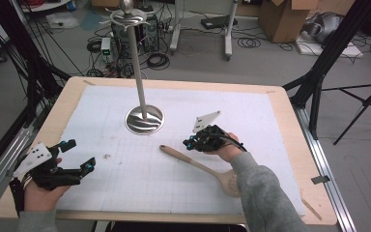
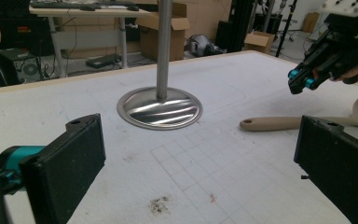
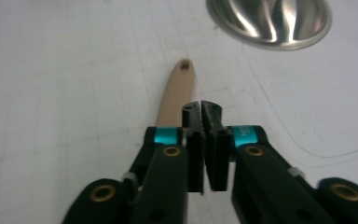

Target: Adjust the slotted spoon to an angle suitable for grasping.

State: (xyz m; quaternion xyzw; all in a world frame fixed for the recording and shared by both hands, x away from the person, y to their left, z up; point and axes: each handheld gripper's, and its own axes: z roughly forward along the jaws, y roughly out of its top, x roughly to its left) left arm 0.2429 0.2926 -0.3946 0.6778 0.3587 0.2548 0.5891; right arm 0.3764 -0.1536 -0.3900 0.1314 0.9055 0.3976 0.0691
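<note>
A wooden slotted spoon [image 1: 198, 166] lies flat on the white mat, handle end toward the middle, bowl near the person's right sleeve. My right gripper [image 1: 189, 143] hovers just above the handle, jaws pressed together with nothing between them. In the right gripper view the shut gripper [image 3: 202, 109] sits over the spoon handle [image 3: 177, 91]. A metal stand [image 1: 145, 120] with a round base and tall pole stands behind. My left gripper [image 1: 79, 154] rests at the table's left, open and empty. In the left gripper view its gripper [image 2: 200, 163] frames the spoon [image 2: 279, 123] and the stand [image 2: 159, 108].
The white gridded mat [image 1: 251, 111] covers most of the wooden table [image 1: 290, 121]. A small dark stain [image 1: 107, 156] marks the mat near the left gripper. Cardboard boxes [image 1: 282, 17], cables and black tripod legs [image 1: 319, 72] surround the table on the floor.
</note>
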